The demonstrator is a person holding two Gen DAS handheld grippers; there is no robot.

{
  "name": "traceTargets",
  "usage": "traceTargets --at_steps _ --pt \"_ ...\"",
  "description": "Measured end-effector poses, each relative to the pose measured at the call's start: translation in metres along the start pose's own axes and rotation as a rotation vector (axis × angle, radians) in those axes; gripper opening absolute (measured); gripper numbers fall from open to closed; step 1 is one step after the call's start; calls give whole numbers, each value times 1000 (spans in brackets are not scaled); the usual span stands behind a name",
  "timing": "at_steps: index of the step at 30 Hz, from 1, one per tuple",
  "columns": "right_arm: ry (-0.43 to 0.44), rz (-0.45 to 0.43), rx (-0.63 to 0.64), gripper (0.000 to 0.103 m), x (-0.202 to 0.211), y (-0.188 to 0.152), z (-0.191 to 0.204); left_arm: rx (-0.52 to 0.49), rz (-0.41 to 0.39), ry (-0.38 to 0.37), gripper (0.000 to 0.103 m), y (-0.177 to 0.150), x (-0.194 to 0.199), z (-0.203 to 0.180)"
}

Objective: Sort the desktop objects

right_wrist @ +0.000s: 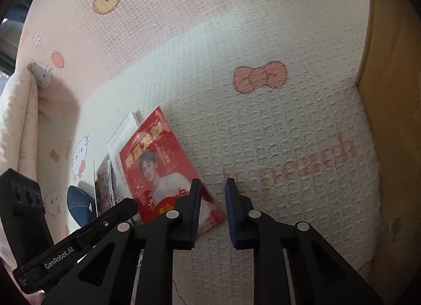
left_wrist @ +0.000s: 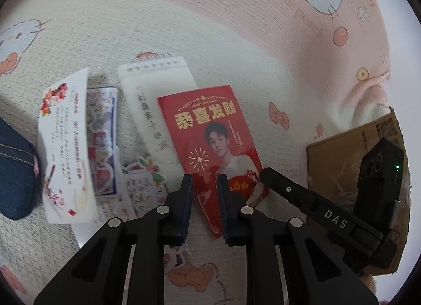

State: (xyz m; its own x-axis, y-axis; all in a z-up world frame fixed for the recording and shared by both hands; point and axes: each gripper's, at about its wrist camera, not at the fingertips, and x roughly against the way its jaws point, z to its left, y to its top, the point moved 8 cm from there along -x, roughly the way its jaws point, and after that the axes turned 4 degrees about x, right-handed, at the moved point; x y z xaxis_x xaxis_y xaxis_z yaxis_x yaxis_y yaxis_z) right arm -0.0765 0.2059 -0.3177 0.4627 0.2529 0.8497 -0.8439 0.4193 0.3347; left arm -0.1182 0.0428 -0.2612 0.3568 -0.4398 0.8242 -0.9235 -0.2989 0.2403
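1. Left hand-held gripper (left_wrist: 205,181): jaws narrowed astride the red card (left_wrist: 210,134), grip unclear.
2. Right hand-held gripper (right_wrist: 213,186): jaws narrowed, empty, at the card's corner.
3. Card lies on the mat (left_wrist: 236,55), overlapping the notepad (left_wrist: 155,94).
4. Step: securing the card; next, probably lift toward the box (left_wrist: 339,163).

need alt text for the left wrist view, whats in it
A red card printed with gold characters and a portrait lies on a patterned cloth, with the left gripper nearly shut over its near end. Left of it lie a spiral notepad, a white letter sheet and stickers; the right gripper and a cardboard box sit right.
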Motion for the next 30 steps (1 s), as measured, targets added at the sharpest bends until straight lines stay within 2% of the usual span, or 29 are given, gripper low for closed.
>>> traceTargets --at_steps 4,5,8,11,13,14,15,16,17,18,19,22,25,27,30 --pt "-23 13 27 15 1 -7 2 -46 -5 24 21 0 0 -6" --pt "-13 15 28 15 2 -8 3 -45 0 7 21 2 0 -8" --pt "76 59 22 15 3 -19 16 -32 0 -18 21 10 3 -13" --pt "8 44 90 16 15 -21 26 -62 -68 -2 21 20 20 -22" --pt "-23 1 157 16 38 -17 37 -111 -130 28 34 25 42 -30" --pt "-34 -20 189 17 54 -14 44 -145 -159 45 53 27 52 -36" --pt "-35 -38 219 23 70 -10 49 -193 -201 63 61 28 65 -44" --pt "-34 -60 251 38 90 -6 54 -256 -256 78 61 30 82 -57" --pt "-34 -80 271 47 104 -4 57 -333 -310 95 64 32 98 -72" --pt "-38 -125 316 65 131 1 63 -388 -342 109 70 32 108 -84" --pt "-46 -151 344 74 146 3 67 -472 -390 130 73 31 122 -102" --pt "-123 -250 380 77 205 8 65 -665 -507 162 81 23 152 -153" --pt "-233 -286 311 78 250 9 43 -826 -602 123 86 2 174 -207" --pt "-297 -290 244 78 270 8 25 -880 -605 58 88 -14 179 -236" --pt "-400 -260 119 78 301 -7 -13 -907 -517 -55 89 -38 178 -269"
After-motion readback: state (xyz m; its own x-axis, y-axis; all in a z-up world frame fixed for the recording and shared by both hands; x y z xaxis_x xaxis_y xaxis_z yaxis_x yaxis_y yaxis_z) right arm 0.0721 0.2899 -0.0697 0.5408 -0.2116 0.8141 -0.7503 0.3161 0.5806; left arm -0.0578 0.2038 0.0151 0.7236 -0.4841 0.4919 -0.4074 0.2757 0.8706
